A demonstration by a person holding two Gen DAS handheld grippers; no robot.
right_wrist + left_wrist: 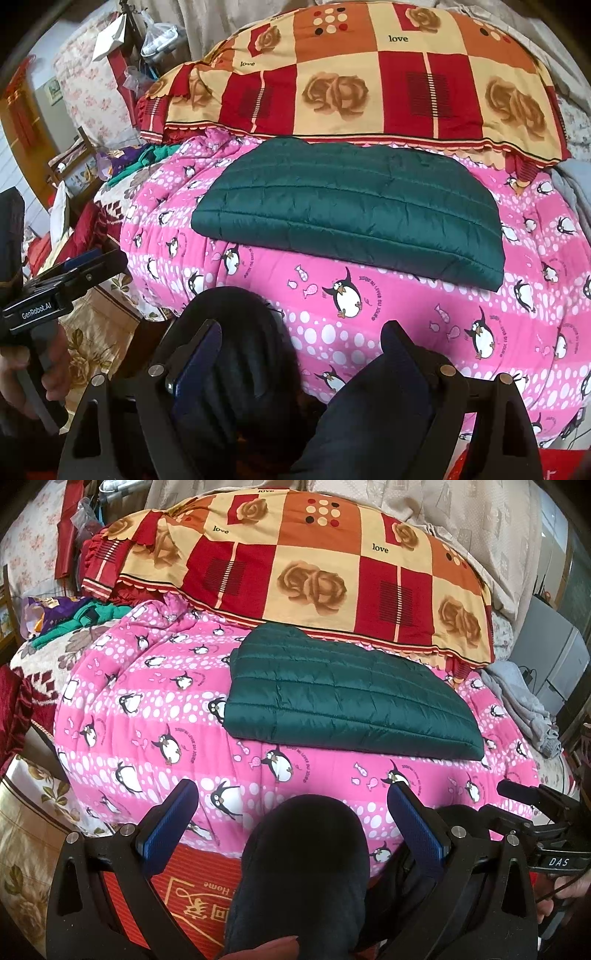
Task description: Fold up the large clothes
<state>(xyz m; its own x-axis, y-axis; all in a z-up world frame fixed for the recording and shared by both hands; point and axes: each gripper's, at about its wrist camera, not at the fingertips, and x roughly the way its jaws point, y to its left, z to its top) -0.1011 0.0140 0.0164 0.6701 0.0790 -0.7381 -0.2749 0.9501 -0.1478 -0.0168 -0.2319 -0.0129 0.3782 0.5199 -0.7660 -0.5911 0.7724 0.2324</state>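
A dark green quilted jacket point(347, 698) lies folded into a flat rectangle on the pink penguin quilt point(147, 716); it also shows in the right wrist view point(351, 218). My left gripper point(291, 812) is open and empty, held back from the bed's near edge, well short of the jacket. My right gripper point(299, 343) is open and empty too, likewise near the bed's front edge. The person's dark-trousered knee point(306, 856) sits between the left fingers. Each gripper shows at the edge of the other's view.
A red, orange and cream rose-patterned quilt point(314, 565) lies piled behind the jacket. A grey garment point(524, 701) sits at the bed's right edge. Green and purple clothes point(74, 616) lie at the far left. A red mat point(192, 897) covers the floor.
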